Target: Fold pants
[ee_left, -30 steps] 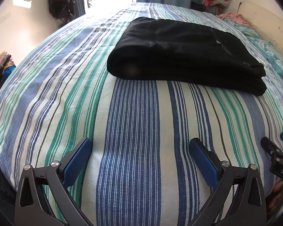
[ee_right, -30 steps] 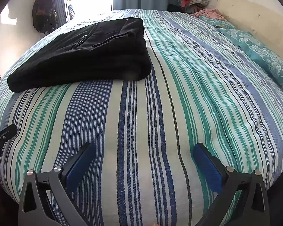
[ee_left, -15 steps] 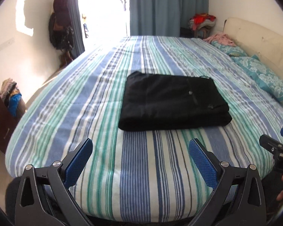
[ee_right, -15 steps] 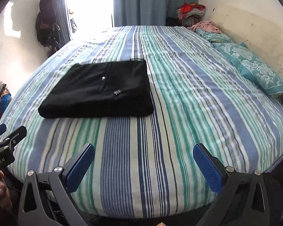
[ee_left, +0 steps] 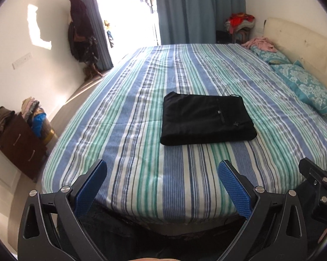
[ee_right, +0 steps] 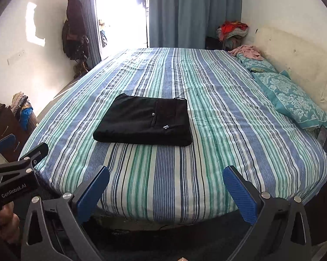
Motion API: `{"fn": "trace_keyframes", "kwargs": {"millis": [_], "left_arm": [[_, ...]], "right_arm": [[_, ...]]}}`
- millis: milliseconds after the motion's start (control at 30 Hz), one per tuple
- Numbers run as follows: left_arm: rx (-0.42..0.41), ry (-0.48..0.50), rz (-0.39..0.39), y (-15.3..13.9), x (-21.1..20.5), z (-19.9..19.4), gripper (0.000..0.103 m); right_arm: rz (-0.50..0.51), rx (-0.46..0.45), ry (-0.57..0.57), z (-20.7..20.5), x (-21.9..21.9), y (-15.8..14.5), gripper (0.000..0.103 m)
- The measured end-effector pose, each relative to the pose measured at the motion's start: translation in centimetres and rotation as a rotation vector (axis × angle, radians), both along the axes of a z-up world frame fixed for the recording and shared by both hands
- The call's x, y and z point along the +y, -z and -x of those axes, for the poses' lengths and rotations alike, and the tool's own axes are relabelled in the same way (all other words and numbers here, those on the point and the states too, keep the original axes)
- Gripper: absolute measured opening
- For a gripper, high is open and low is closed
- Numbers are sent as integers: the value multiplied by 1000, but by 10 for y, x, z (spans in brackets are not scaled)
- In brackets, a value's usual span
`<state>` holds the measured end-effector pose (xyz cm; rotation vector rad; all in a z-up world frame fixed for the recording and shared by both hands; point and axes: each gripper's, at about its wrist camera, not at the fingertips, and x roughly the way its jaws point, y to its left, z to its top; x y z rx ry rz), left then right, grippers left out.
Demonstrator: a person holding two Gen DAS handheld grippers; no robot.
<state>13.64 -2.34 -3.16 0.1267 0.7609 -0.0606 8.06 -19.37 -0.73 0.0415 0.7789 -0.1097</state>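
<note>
Black pants (ee_left: 207,119) lie folded into a flat rectangle on the striped bed (ee_left: 130,130); they also show in the right wrist view (ee_right: 145,124). My left gripper (ee_left: 162,187) is open and empty, held back past the bed's near edge, well short of the pants. My right gripper (ee_right: 166,190) is open and empty, also back from the bed's near edge. The left gripper's body shows at the left of the right wrist view (ee_right: 15,169), and the right gripper's body at the right edge of the left wrist view (ee_left: 317,184).
Teal patterned pillows (ee_right: 291,100) and a cream headboard (ee_right: 294,54) lie along the right. A brown dresser with clothes (ee_left: 20,137) stands on the left. Coats hang by the bright doorway (ee_left: 80,28). Blue curtains (ee_right: 194,10) hang at the back.
Both grippers have pulled back and risen away from the pants, from close over the bed to beyond its near edge. The folded pants have stayed in place. Both stay open.
</note>
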Motion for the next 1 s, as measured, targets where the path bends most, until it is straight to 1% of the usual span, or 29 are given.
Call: {"fn": "trace_keyframes", "kwargs": {"millis": [100,267,433,600,800,1000], "left_arm": [[47,13,36,7,1,-7,102],[73,3,60,11,4,-12,102],[77,-7,70,9,5,-7,102],[93,-8,88,12,6,-5,102],[98,-1,86,13,4,-2,102],[90,7,86,8,4,2,102]], "right_arm": [[23,-16,4,4,4,-2,103],[35,-34,16,2,1,-7,103],[28,-45,20,2,2,-13,103],[30,-33,23,3,4,-8,103],[31,-27,29,4,4,-6,103],[43,-25,26,6,9,-7,103]]}}
